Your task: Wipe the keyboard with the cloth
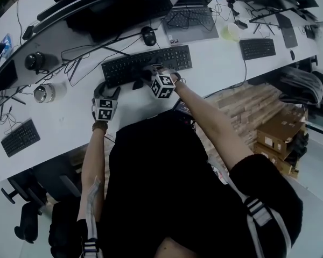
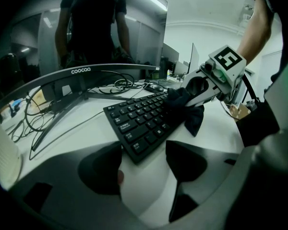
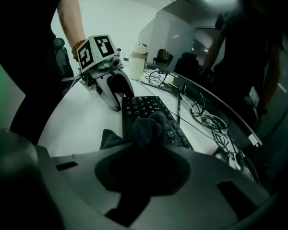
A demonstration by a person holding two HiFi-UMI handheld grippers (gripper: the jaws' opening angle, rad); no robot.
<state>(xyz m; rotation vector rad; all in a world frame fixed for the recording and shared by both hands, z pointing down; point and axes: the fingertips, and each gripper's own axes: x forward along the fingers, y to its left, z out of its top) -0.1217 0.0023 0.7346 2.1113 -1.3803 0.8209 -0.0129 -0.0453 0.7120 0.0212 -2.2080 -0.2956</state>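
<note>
A crumpled dark blue cloth (image 3: 151, 124) is pinched in the closed jaws of the right gripper (image 3: 145, 142) and rests on the keys of the flat black keyboard (image 3: 156, 110) just ahead of them. The jaws of the left gripper (image 2: 143, 158) are spread, and the keyboard's near corner lies between their tips on the white table (image 2: 81, 128).

My head camera looks steeply down from above on the white desk (image 1: 215, 63) and black keyboard (image 1: 167, 58). The camera on my left gripper (image 1: 110, 92) sits low and close at the keyboard's left end, looking along it; the one on my right gripper (image 1: 149, 75) looks back the other way. All three share the keyboard
</note>
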